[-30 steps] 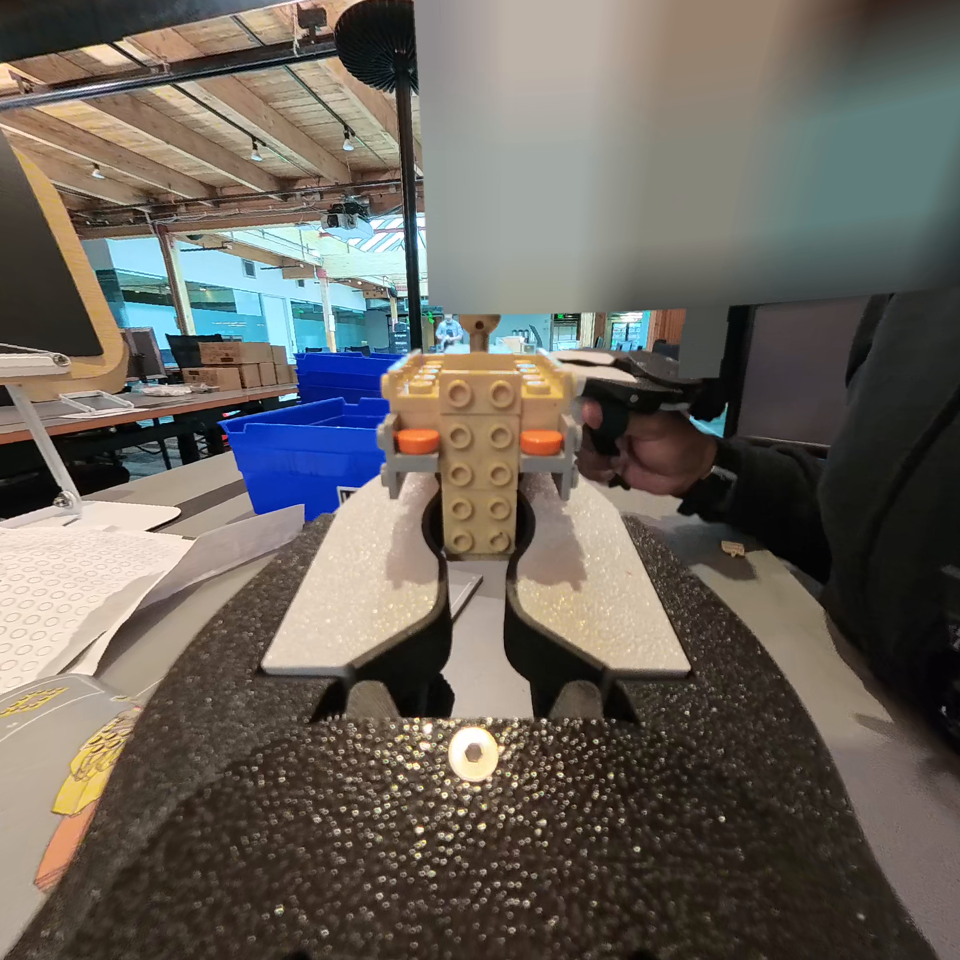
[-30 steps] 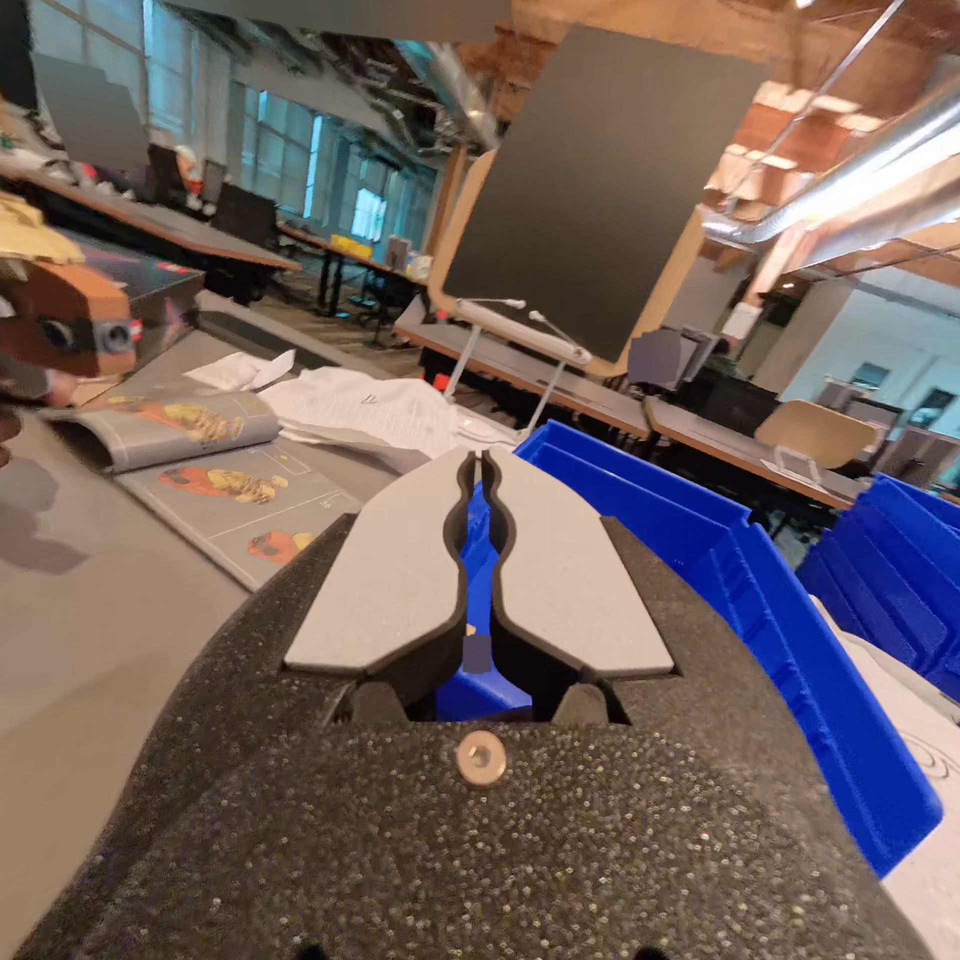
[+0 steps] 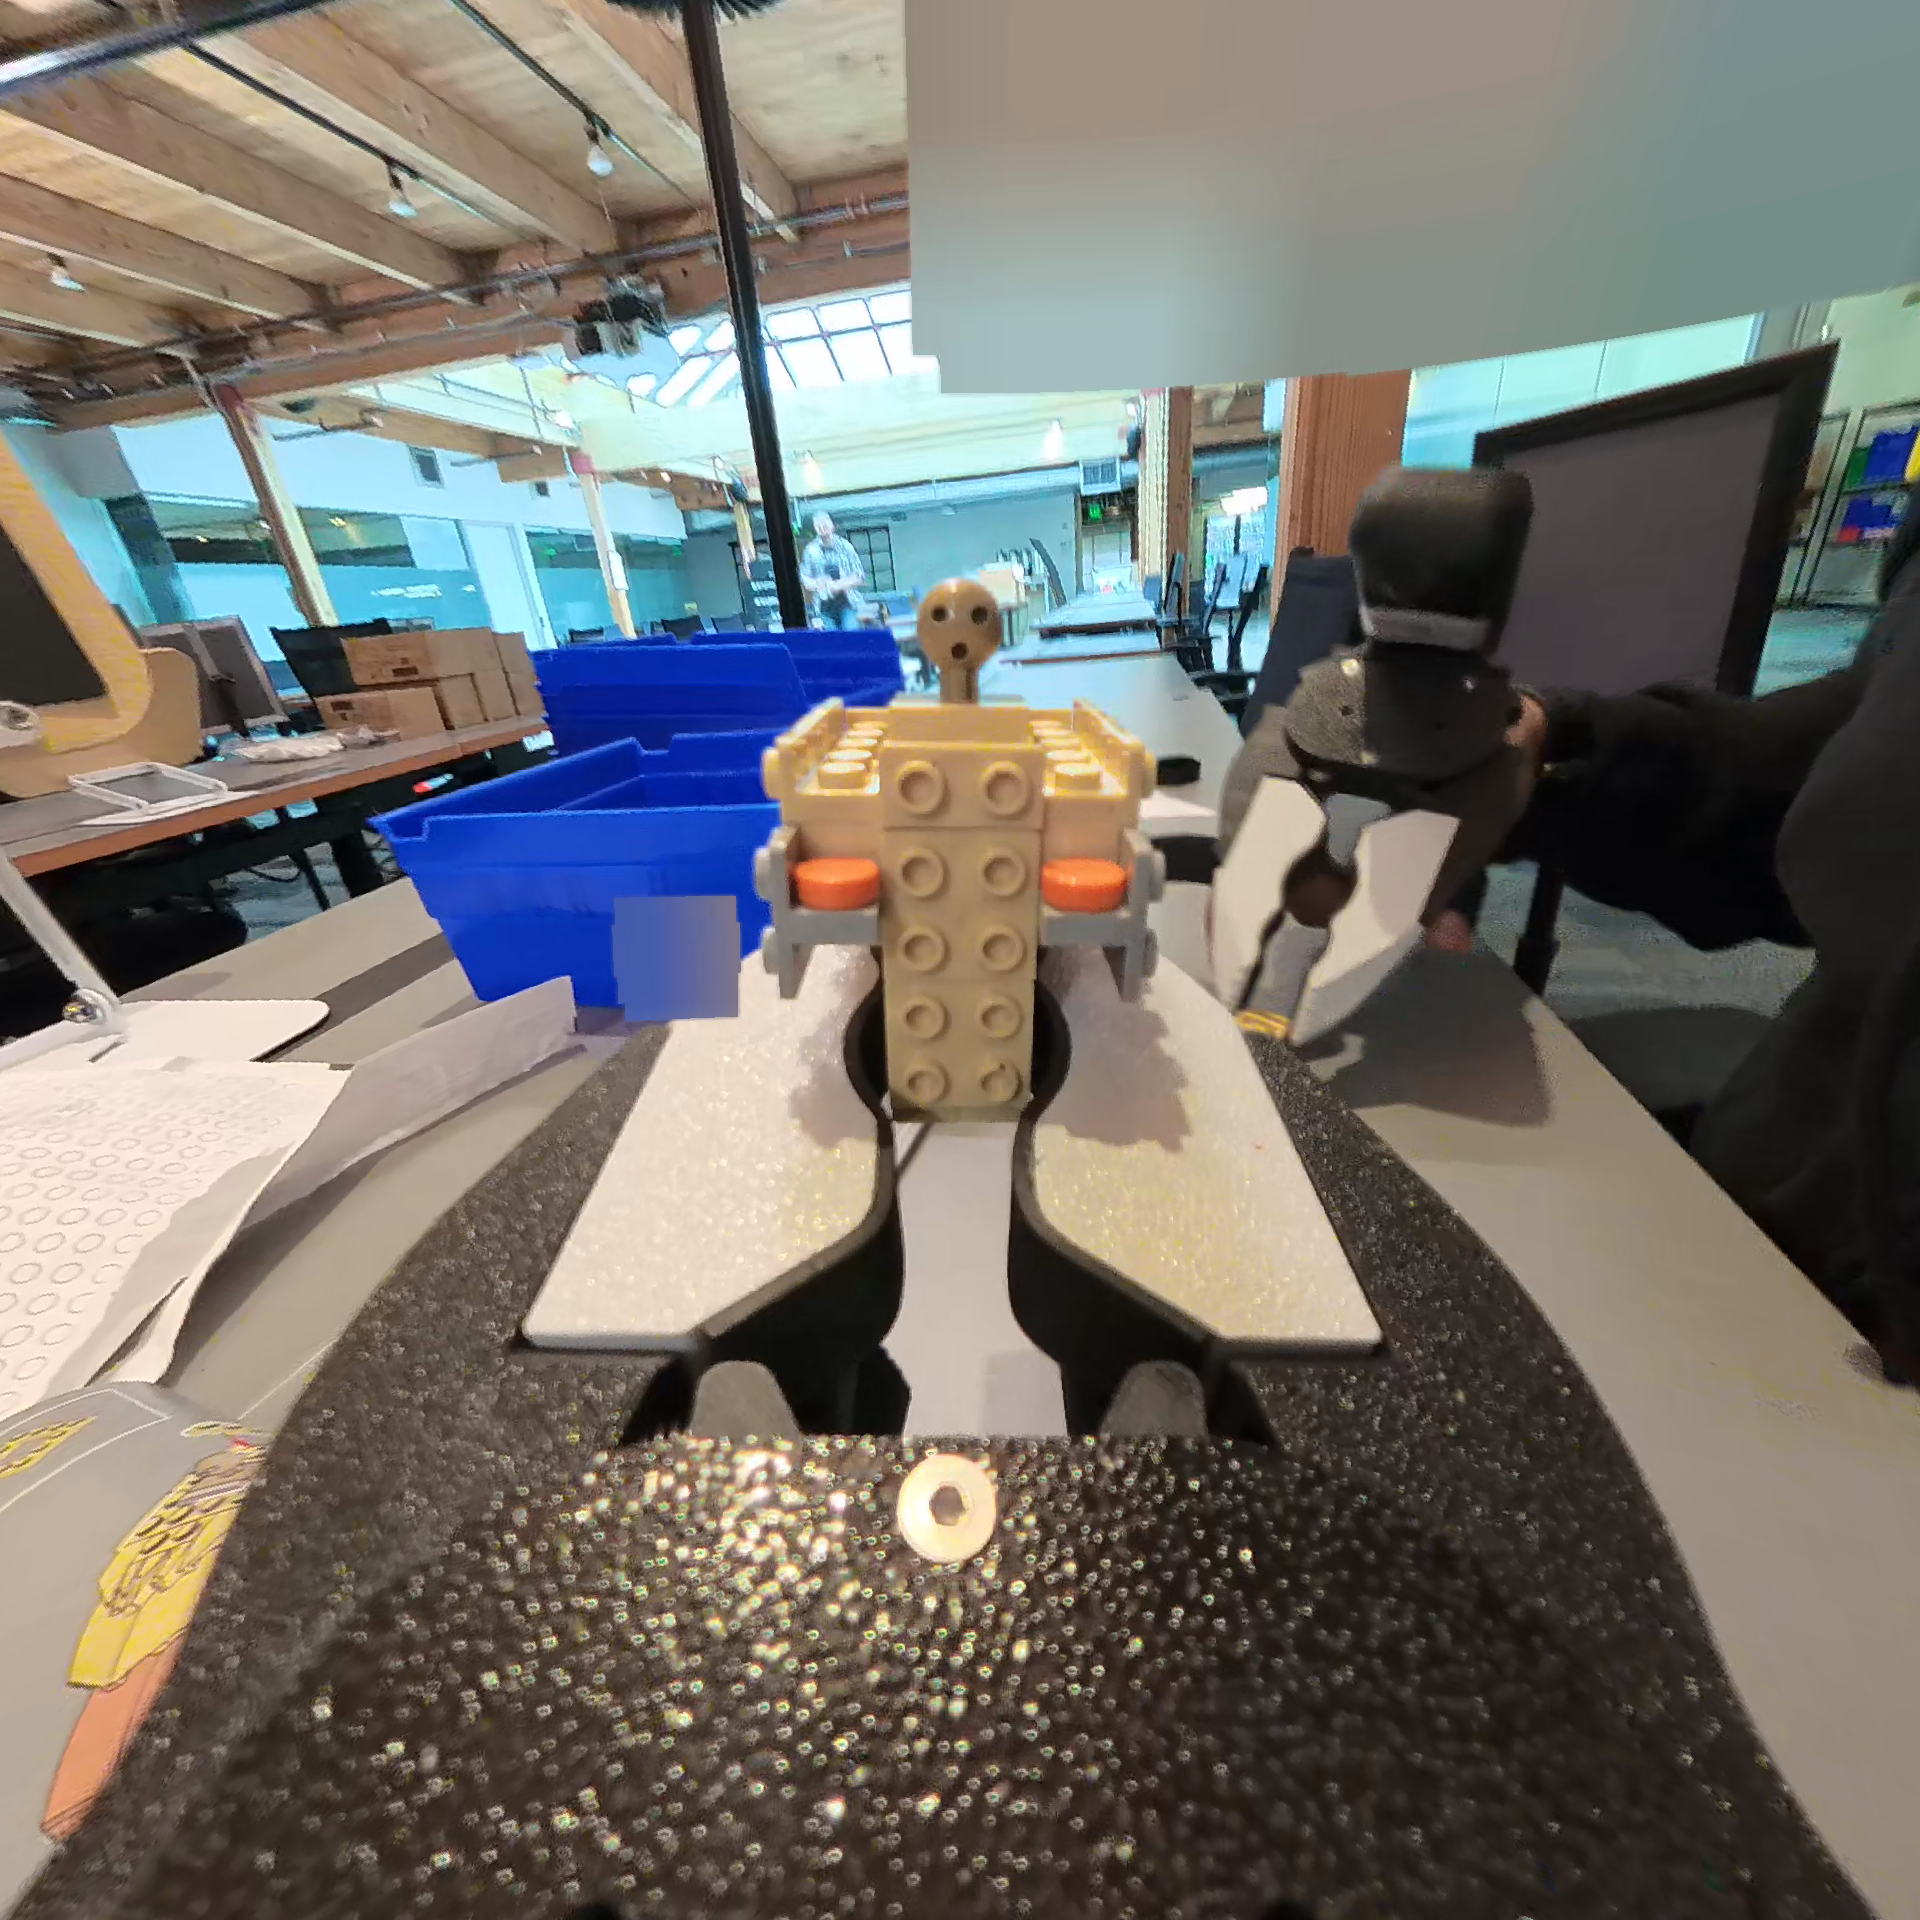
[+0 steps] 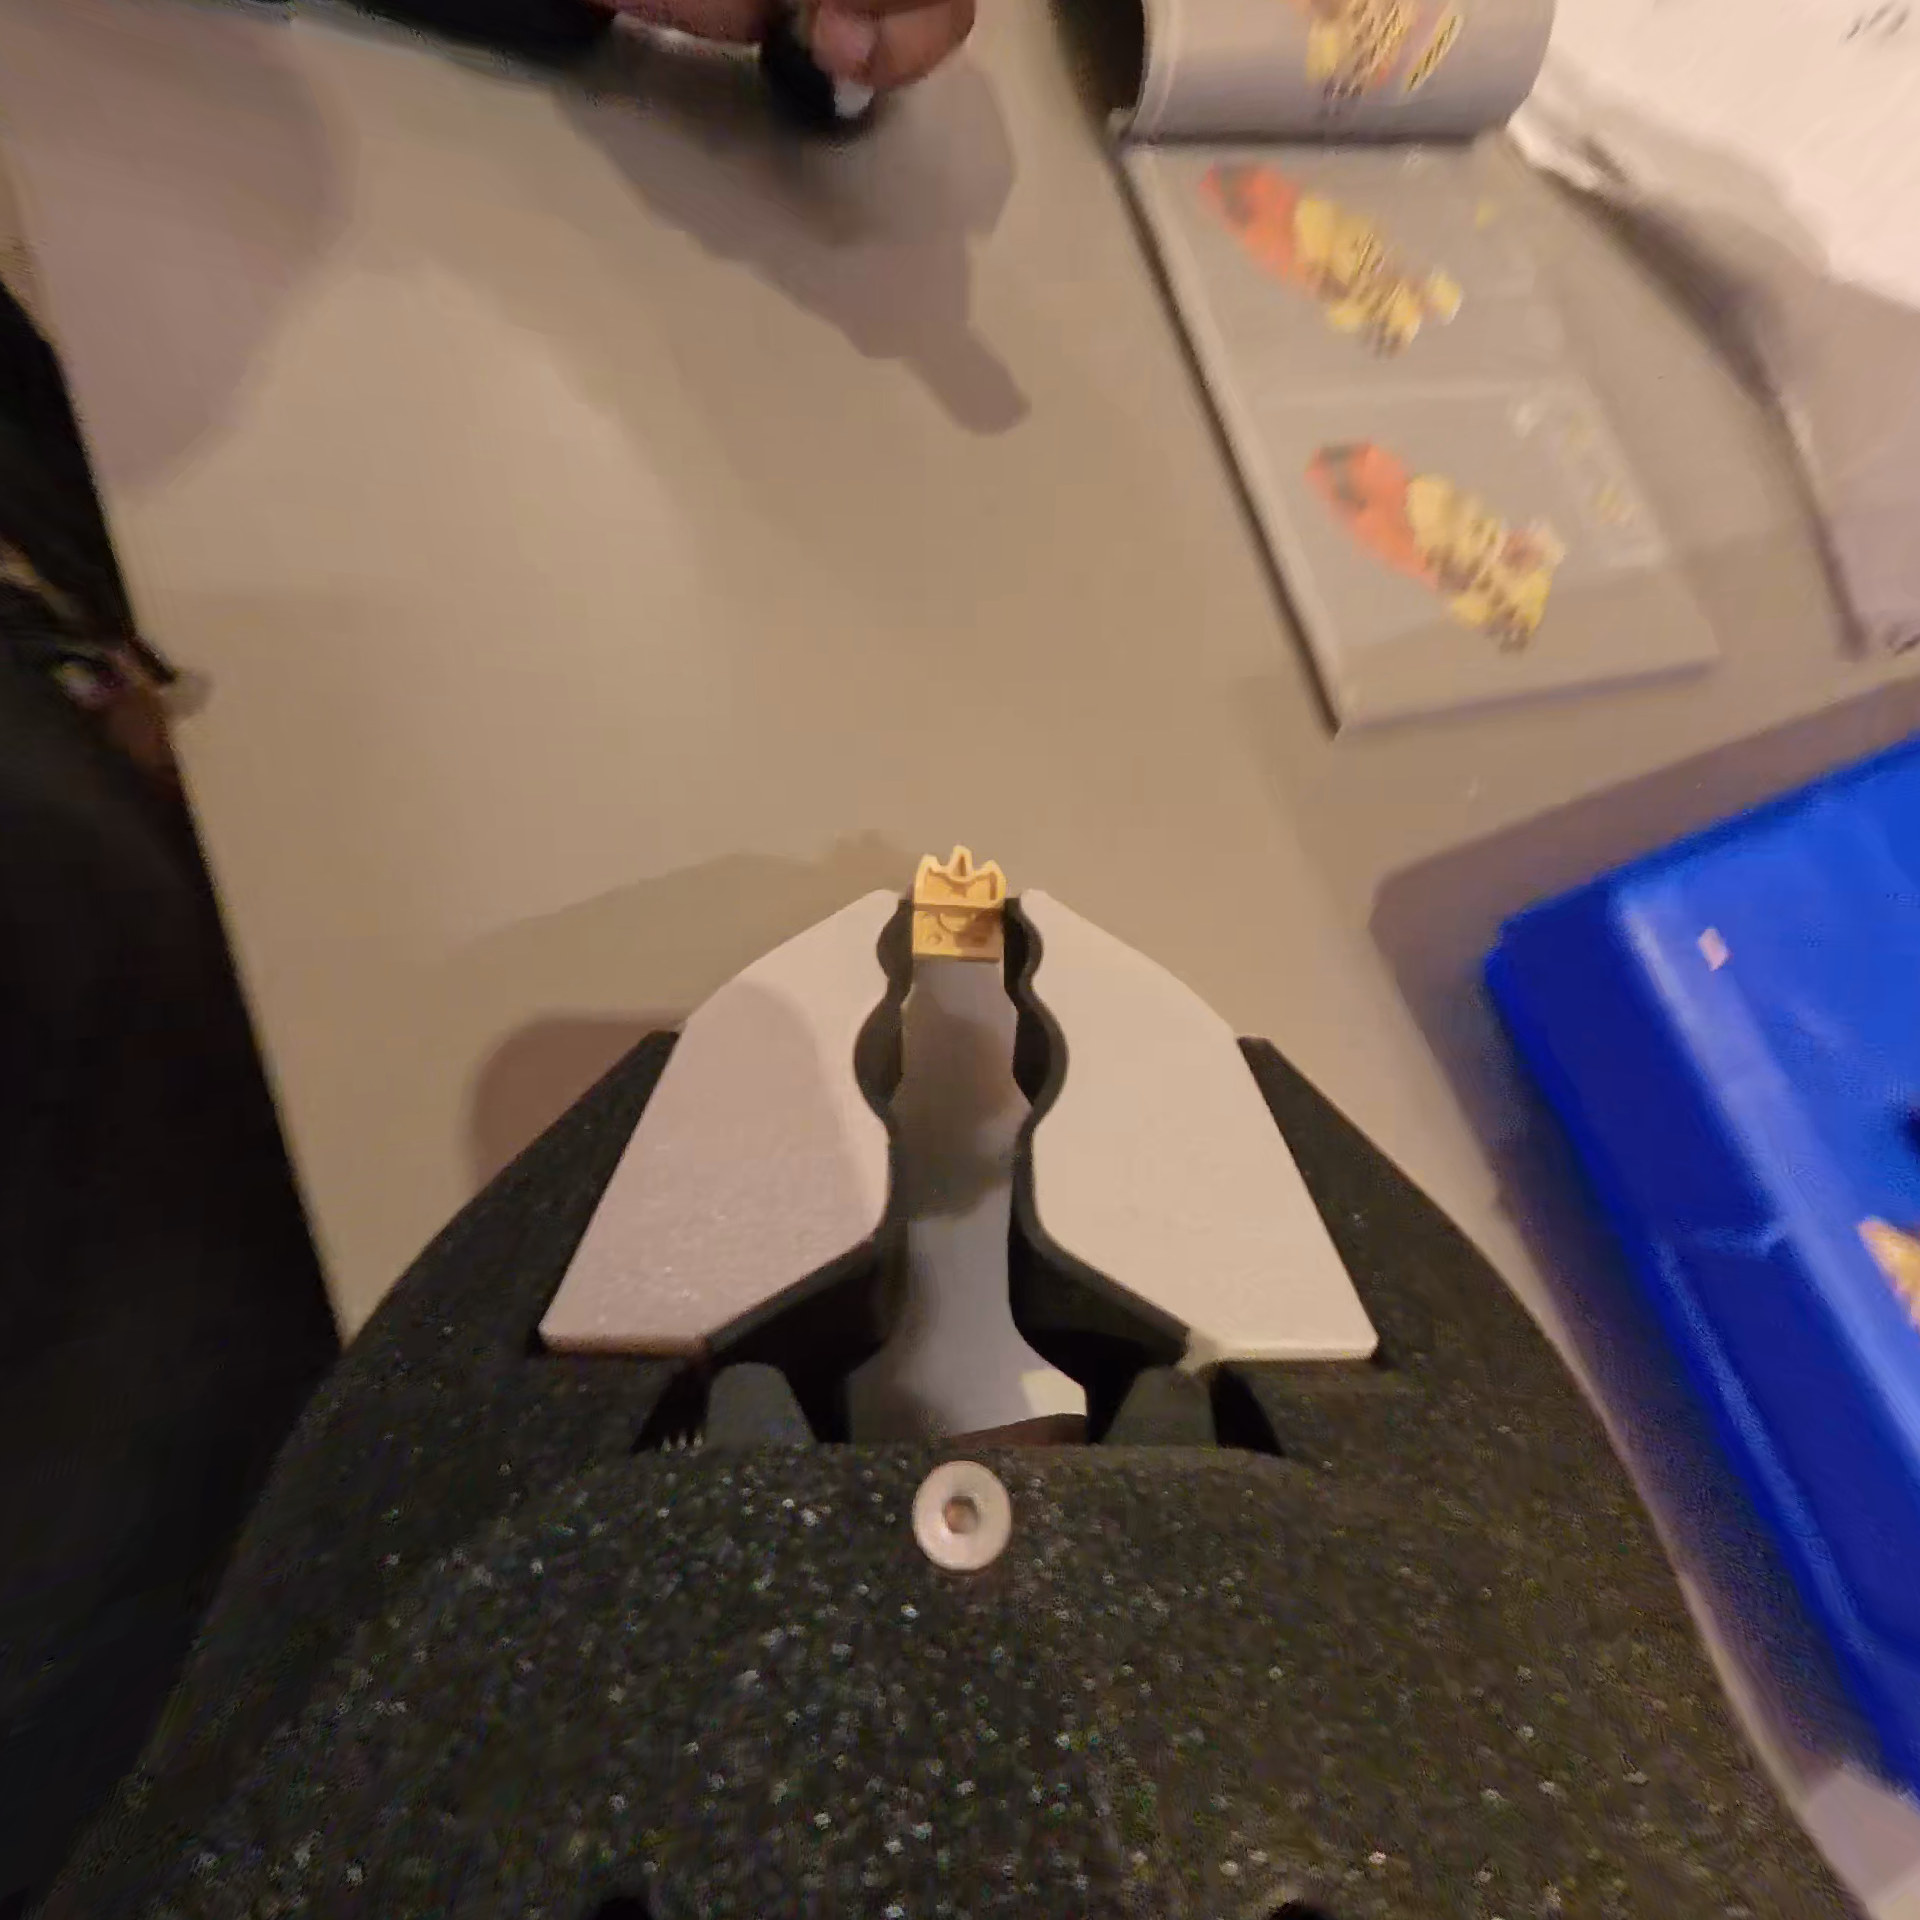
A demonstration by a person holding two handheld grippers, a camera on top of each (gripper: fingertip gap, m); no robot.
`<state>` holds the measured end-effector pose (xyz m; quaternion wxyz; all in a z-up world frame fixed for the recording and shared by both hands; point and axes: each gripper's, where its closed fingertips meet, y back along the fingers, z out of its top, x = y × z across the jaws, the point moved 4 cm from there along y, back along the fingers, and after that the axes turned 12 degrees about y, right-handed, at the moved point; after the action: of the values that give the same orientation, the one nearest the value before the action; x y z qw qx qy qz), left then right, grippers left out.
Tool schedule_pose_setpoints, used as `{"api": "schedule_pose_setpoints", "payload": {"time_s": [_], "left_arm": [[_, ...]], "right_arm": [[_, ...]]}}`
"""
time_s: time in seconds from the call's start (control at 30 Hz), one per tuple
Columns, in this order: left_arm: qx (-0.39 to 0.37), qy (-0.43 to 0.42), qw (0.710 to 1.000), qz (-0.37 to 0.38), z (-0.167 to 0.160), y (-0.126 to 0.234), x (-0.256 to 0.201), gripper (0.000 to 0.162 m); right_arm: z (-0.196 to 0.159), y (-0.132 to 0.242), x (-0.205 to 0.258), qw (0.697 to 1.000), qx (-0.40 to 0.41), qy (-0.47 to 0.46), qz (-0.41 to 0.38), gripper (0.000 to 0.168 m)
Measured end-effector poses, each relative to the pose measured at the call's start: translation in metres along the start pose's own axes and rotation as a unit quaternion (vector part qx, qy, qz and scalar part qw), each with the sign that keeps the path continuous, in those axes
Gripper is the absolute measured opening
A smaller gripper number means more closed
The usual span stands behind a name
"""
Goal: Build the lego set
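Observation:
My left gripper is shut on a tan lego build with two orange round studs, grey side brackets and a round tan knob on top. It holds the build up above the grey table. In the right wrist view, my right gripper points down at the table with a small yellow lego piece pinched between its fingertips. The jaws stand only as far apart as the piece is wide. The right gripper also shows in the left wrist view, just right of the build, tips at the table.
A blue bin stands right of my right gripper. An open instruction booklet lies beyond it. A hand shows at the top edge. Blue bins, paper sheets and a dark monitor surround the left gripper.
My right gripper has swung from over the blue bin down to the table and now has the small yellow piece between its tips. The left gripper still holds the build, slightly higher.

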<state>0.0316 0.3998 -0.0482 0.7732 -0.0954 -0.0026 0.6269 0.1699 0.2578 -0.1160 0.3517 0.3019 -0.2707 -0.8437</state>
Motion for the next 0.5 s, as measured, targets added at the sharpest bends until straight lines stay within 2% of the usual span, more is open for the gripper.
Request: {"api": "schedule_pose_setpoints", "payload": {"time_s": [0.1,0.23,0.37,0.5], "left_arm": [[0.067,-0.022,0.998,-0.004,-0.011,-0.003,-0.002,0.018],[0.188,-0.089,0.978,0.01,-0.036,-0.004,-0.001,0.018],[0.196,-0.092,0.976,0.02,-0.038,-0.005,0.001,0.018],[0.169,-0.057,0.983,0.04,-0.03,-0.001,0.01,0.018]], "right_arm": [[0.012,-0.022,-0.014,0.998,0.036,0.047,-0.008,0.016],[0.012,-0.039,-0.021,0.98,0.147,0.131,0.04,0.016],[0.02,-0.035,-0.034,0.945,0.232,0.217,0.078,0.016],[0.025,-0.027,-0.048,0.883,0.327,0.325,0.084,0.016]]}}
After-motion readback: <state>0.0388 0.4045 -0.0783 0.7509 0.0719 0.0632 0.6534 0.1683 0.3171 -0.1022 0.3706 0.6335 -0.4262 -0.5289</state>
